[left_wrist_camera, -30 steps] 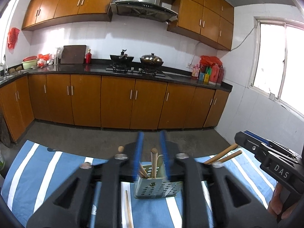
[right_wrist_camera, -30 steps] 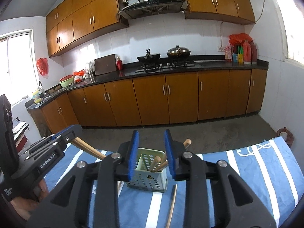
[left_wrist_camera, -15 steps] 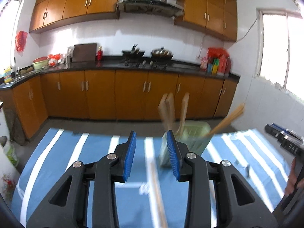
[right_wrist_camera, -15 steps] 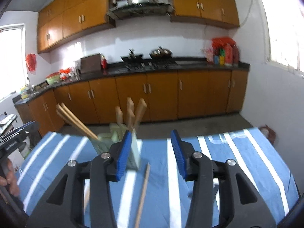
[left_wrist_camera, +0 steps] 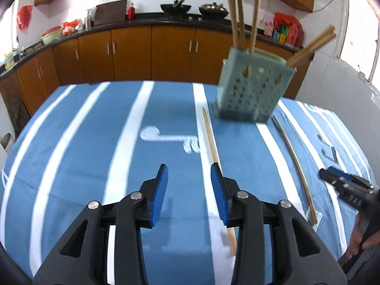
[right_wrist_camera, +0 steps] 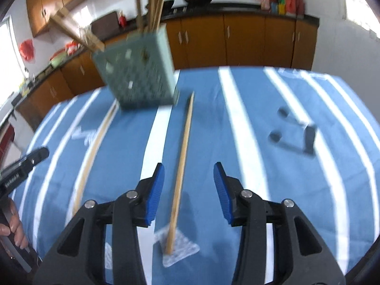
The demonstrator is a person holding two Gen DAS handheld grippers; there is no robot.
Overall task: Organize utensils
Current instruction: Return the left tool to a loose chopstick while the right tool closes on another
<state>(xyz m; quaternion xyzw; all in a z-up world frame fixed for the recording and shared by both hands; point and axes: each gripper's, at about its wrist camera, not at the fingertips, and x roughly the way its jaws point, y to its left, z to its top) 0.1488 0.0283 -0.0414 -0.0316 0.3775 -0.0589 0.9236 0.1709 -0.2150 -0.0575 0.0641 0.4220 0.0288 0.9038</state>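
Observation:
A pale green perforated utensil holder (left_wrist_camera: 251, 87) stands on the blue striped cloth with several wooden utensils upright in it; it also shows in the right wrist view (right_wrist_camera: 140, 76). Two loose wooden chopsticks lie on the cloth in front of it: one (left_wrist_camera: 215, 156) beside my left gripper's right finger, one (left_wrist_camera: 294, 163) further right. In the right wrist view one chopstick (right_wrist_camera: 181, 163) lies between the fingers' line, the other (right_wrist_camera: 93, 152) at left. My left gripper (left_wrist_camera: 188, 188) is open and empty. My right gripper (right_wrist_camera: 188, 186) is open and empty above the cloth.
The table's blue cloth with white stripes (left_wrist_camera: 95, 142) fills both views. A small black object (right_wrist_camera: 296, 135) lies on the cloth at right. Kitchen cabinets (left_wrist_camera: 133, 52) and a counter stand behind the table. The other gripper shows at each view's edge (left_wrist_camera: 346, 187).
Both grippers have pulled back and tilted down from the holder. The holder now stands farther off, and the two loose chopsticks on the cloth have come into full view.

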